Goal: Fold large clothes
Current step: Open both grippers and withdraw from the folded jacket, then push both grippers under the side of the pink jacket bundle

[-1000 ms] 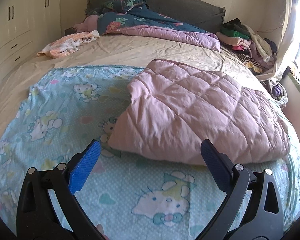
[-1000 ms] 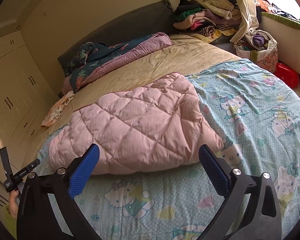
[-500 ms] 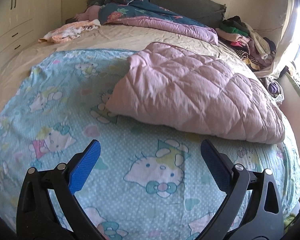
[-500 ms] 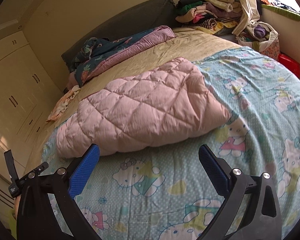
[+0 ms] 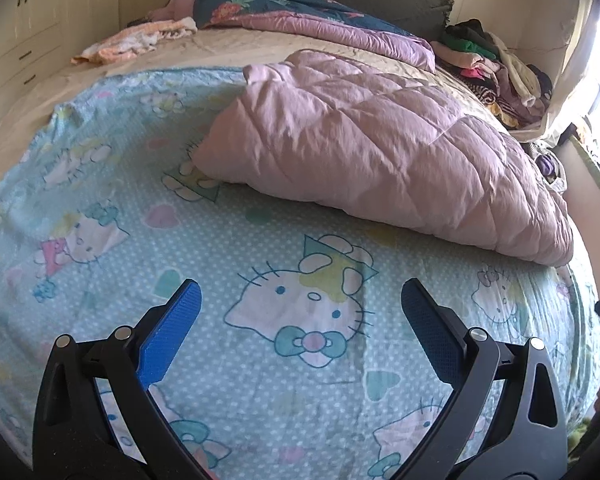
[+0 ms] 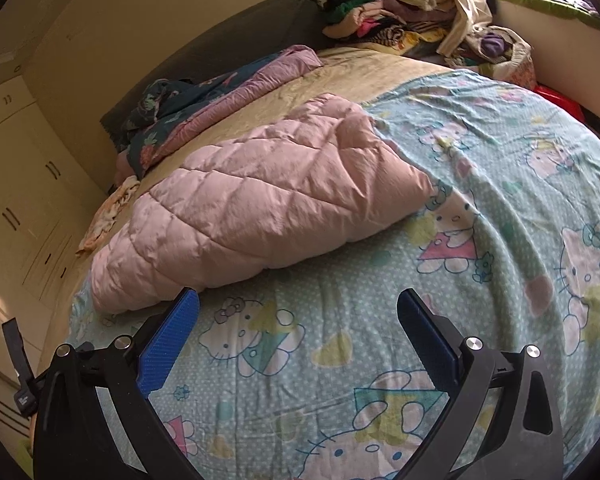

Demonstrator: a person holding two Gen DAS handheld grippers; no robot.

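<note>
A pink quilted padded garment (image 5: pixel 380 148) lies folded in a thick bundle on a light blue cartoon-cat sheet (image 5: pixel 100 184) spread over the bed. It also shows in the right wrist view (image 6: pixel 268 200) on the same sheet (image 6: pixel 520 184). My left gripper (image 5: pixel 300 300) is open and empty, low over the sheet, short of the garment's near edge. My right gripper (image 6: pixel 298 308) is open and empty, its left finger close to the garment's near corner.
A dark floral and purple duvet (image 5: pixel 312 12) lies by the grey headboard (image 6: pixel 240 40). A pile of clothes (image 5: pixel 496 64) sits at the bed's far right corner. A small peach cloth (image 5: pixel 132 40) lies far left. White wardrobes (image 6: pixel 16 184) stand beside the bed.
Both grippers have dropped lower and closer to the sheet, so the pink garment now sits higher and farther in both views. Both stay open.
</note>
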